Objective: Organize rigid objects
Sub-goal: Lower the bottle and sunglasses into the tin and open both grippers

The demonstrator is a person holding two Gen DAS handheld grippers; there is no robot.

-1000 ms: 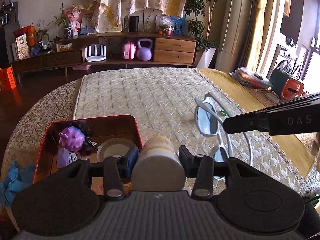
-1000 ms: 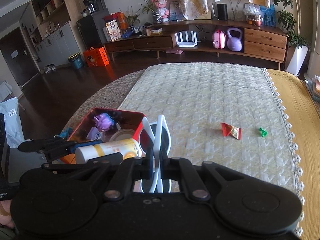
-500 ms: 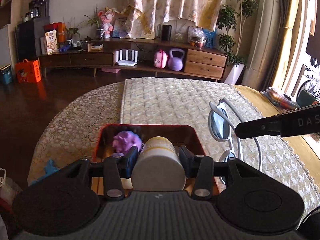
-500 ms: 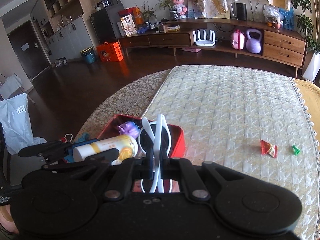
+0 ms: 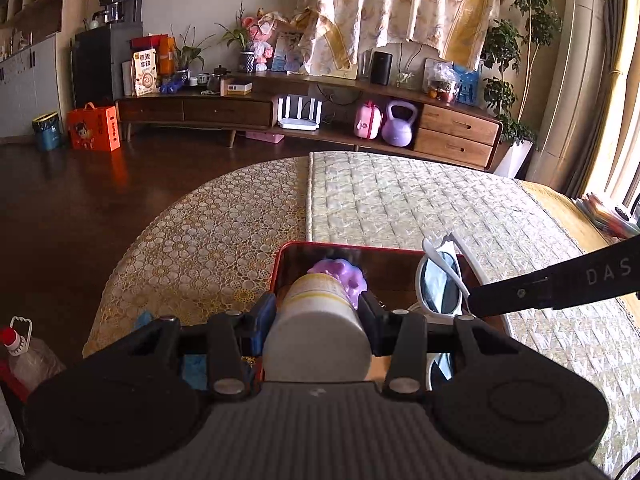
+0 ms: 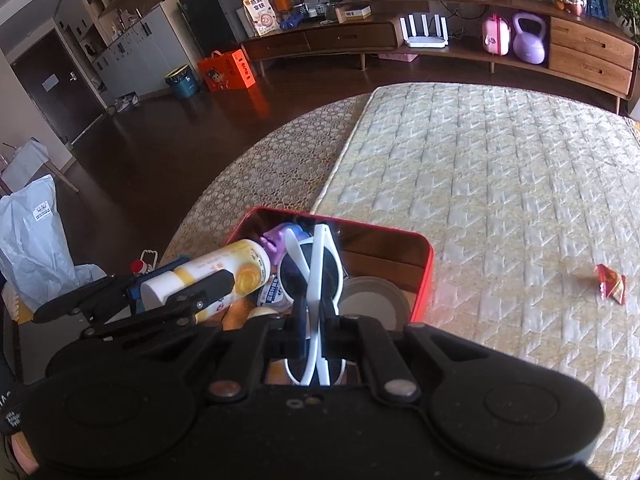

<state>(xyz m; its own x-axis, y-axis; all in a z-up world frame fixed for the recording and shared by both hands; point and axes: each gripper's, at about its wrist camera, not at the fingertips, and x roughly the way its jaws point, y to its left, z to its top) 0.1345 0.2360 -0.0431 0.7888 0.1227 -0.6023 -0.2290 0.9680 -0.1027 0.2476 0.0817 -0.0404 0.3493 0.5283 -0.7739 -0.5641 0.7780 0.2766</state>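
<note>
My left gripper (image 5: 318,308) is shut on a white and yellow bottle (image 5: 316,332), which lies level between the pads above the near left part of an open red box (image 5: 360,245). My right gripper (image 6: 314,320) is shut on folded white sunglasses (image 6: 316,268) with dark lenses and holds them upright over the box's middle. In the box lie a purple toy (image 6: 276,238), a round grey lid (image 6: 372,300) and a small packet. The right wrist view shows the bottle (image 6: 224,270) to the left of the sunglasses, close beside them.
The box sits at the left edge of a quilted cloth (image 6: 480,180) on a round table. A red wrapper (image 6: 610,284) lies far to the right. Blue cloth (image 5: 192,368) is near the box; a red-capped plastic bottle (image 5: 24,356) and a white bag (image 6: 32,240) stand off the table's left.
Both grippers have moved left and a little down with the bottle and the sunglasses. The red box, once to the left and ahead, is now right under them.
</note>
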